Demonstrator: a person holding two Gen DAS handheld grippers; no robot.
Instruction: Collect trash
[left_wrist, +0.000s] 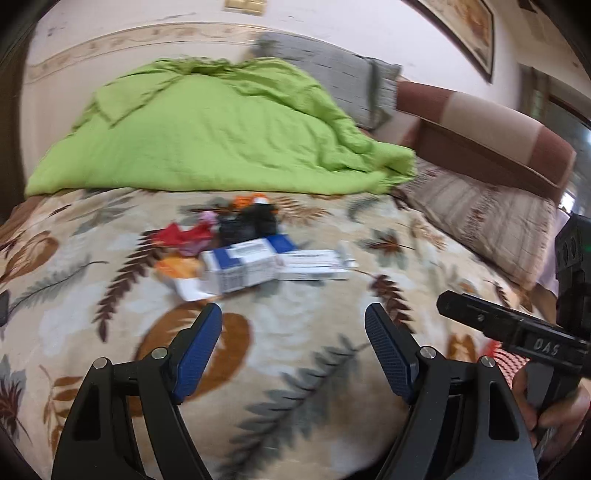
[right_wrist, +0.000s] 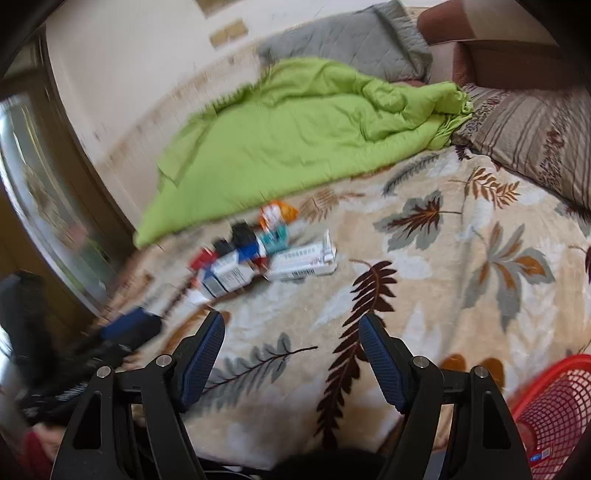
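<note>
Blue-padded, my left gripper (left_wrist: 293, 321) and right gripper (right_wrist: 291, 328) are both hanging wide apart with nothing between the jaws. I am looking at the trash pile (left_wrist: 255, 251) of cartons and wrappers lying ahead on the leaf-print blanket (left_wrist: 303, 354), near the green quilt (left_wrist: 221, 136). I am seeing the red basket (right_wrist: 554, 410) sitting beside my right gripper.

Facing me, a blurred heap of litter is lying on the leaf-patterned blanket: two white-and-blue cardboard boxes (left_wrist: 245, 266) (left_wrist: 314, 264), crumpled red wrapper (left_wrist: 183, 233), black scraps (left_wrist: 247, 221); a red mesh basket (right_wrist: 554, 410) is standing well apart.
</note>
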